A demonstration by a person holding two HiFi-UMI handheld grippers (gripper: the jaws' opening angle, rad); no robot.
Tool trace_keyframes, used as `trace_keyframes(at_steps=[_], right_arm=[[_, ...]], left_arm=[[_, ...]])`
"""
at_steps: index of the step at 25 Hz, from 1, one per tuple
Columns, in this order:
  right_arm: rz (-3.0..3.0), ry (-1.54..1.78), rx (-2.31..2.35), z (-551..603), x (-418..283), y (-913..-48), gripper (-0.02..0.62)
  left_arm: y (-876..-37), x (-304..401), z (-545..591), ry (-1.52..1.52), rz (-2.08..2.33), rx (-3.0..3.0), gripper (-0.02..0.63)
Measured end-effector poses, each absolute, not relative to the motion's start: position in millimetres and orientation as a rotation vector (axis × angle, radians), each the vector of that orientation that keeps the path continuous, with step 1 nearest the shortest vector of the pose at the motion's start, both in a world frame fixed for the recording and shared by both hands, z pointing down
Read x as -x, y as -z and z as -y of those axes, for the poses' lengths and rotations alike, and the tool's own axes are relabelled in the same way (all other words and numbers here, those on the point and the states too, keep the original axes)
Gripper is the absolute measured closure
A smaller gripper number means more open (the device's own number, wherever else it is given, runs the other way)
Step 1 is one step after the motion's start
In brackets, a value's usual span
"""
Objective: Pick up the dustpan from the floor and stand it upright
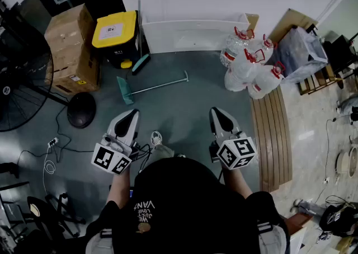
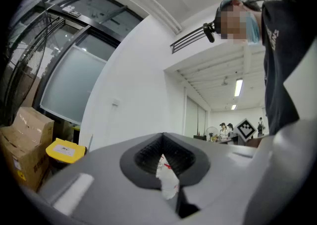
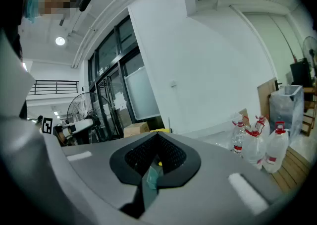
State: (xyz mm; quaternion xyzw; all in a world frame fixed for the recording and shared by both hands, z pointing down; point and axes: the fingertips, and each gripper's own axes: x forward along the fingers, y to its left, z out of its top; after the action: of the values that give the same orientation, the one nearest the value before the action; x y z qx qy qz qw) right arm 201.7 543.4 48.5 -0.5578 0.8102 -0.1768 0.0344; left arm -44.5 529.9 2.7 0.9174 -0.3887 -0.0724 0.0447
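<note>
Both sets of jaws are sitting pressed together w/ nothing between them: left gripper (image 2: pixel 166 172) and right gripper (image 3: pixel 152 169) are each showing only a thin slit btwn the dark pads. In the head view both are hanging side by side at mid-frame over bare grey floor (image 1: pixel 179 113), well apart from the dustpan (image 1: pixel 124 89).

The dustpan is lying flat on the floor, upper left of centre. Its teal pan is pointing left, and its long handle (image 1: pixel 162 84) is running right & slightly up. Open floor is stretching btwn it and the grippers, and rightward to the wooden slat board (image 1: pixel 271 130) at right-centre.

Edges closing in:
- A white ledge (image 1: pixel 190 34) is running along the wall's foot at the top.
- A round black fan base (image 1: pixel 81 109) is sitting near the pan's lower left, w/ the fan (image 1: pixel 17 88) at the left edge.
- Cables (image 1: pixel 53 149) are trailing at lower left.
- A teal broom (image 1: pixel 140 64) is standing by the wall just above the pan.

Containers:
- The black bin (image 1: pixel 114 32) is sitting w/ its yellow lid shut, contents hidden.
- Stacked cardboard boxes (image 1: pixel 72 46) are standing left of it, flaps closed.
- Clear jugs (image 1: pixel 249 65) w/ red caps are clustering at upper right, touching; can't tell how full.
- A clear plastic bag (image 1: pixel 302 48) is sitting beyond them, contents unclear.
</note>
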Motion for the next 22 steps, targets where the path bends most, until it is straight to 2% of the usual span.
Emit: trace_keyframes(at_steps=[13,22], right_arm=[[-2.465,0.585,1.665,-538.8,-192.0,-58.4,0.594],[-2.360,0.624,1.650,-491.7,-176.7,-67.7,0.592]], left_arm=[[-13.2,41.0,-531.1,0.168,1.127,-2.823,0.554],[-34.8,50.9,-463.8,0.190,1.028,-2.809,0.552]])
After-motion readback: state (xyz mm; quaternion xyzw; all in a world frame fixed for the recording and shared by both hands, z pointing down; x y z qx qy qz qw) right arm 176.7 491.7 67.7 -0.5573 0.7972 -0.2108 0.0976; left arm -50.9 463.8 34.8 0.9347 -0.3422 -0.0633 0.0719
